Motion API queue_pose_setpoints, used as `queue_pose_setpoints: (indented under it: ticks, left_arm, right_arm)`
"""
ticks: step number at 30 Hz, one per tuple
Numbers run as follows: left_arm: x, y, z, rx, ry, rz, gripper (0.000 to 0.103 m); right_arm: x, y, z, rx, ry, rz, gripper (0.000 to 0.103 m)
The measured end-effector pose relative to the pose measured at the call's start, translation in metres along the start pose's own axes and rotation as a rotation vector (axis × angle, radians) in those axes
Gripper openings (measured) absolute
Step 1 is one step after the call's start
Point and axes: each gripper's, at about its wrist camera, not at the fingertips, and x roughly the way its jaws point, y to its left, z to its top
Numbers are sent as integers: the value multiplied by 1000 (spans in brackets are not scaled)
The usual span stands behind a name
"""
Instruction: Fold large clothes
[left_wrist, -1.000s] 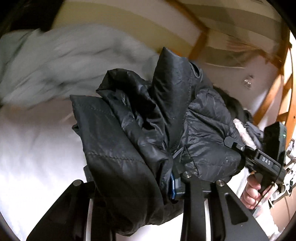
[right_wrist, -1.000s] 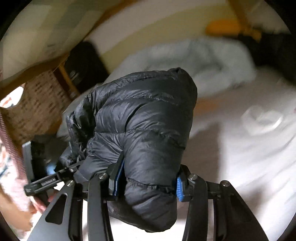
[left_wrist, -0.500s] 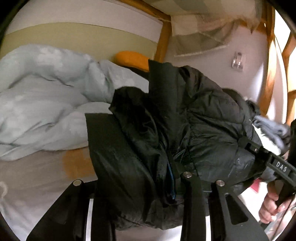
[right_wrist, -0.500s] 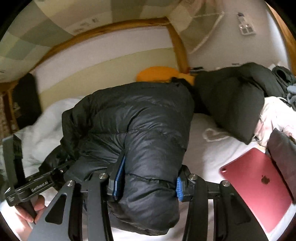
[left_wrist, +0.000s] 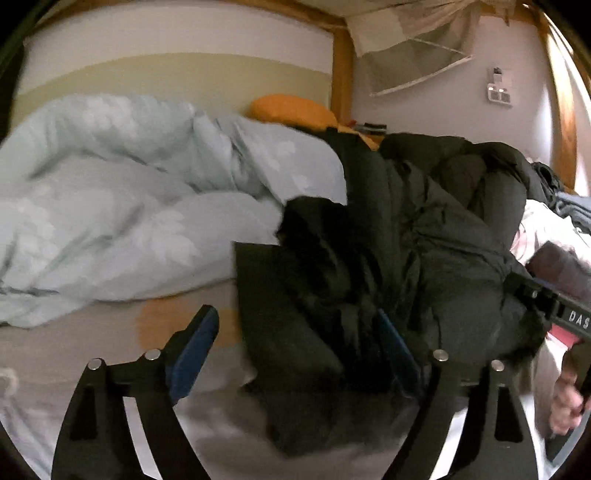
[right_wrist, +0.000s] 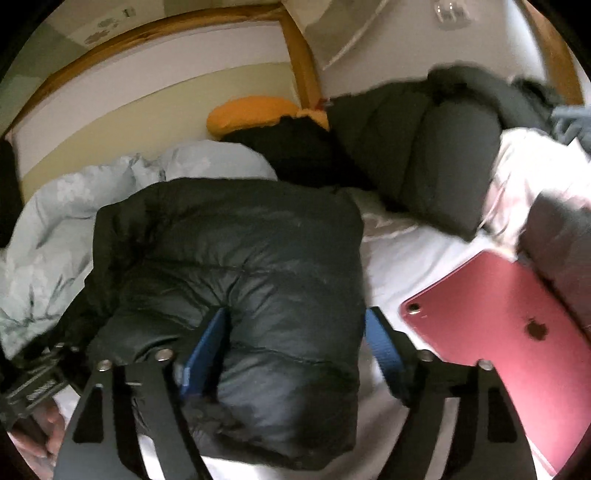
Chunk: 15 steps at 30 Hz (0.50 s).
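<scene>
Both sets of jaws are opening around the folded black puffer jacket (right_wrist: 236, 266), pads off it. Left gripper (left_wrist: 295, 354) and right gripper (right_wrist: 295, 343) flank it; bare sheet (right_wrist: 399, 266) separates jacket from red tablet (right_wrist: 509, 325), duvet (left_wrist: 110, 206) crowding its far edge.

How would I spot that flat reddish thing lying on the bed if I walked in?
Start at the white bed sheet, on the side away from the pale blue duvet. Past the black puffer jacket lying between the two, the pink-red tablet rests flat on the sheet. It is the only hard, smooth item among soft bedding and clothes, with a camera lens at one corner and an apple logo.
</scene>
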Motion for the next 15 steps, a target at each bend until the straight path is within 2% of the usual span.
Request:
queue_pose_setpoints:
  ticks: [3,4,6,11,13,15]
  left_arm:
    - [-36,4,-3,54,-68,58,102]
    - [-47,5,-4,61,-88,72,103]
    - [-72,10,-7,57,-130,86,102]
    - [-116,14,-18,46,-203,100,103]
    - [-124,12,-27,57,-227,128,103]
    - [-130,11,-45,70,-270,181,103]
  right_arm:
    - [-33,20,-5,-71,-62,1,88]
    - [-44,28,-8,-91,-75,17,90]
    - [-62,43,-15,-131,-89,43,103]
    - [-101,72,-38,-232,-168,52,102]
    - [-111,78,-52,-252,-242,-2,102]
    - [-115,85,-72,-258,-321,-122,102]
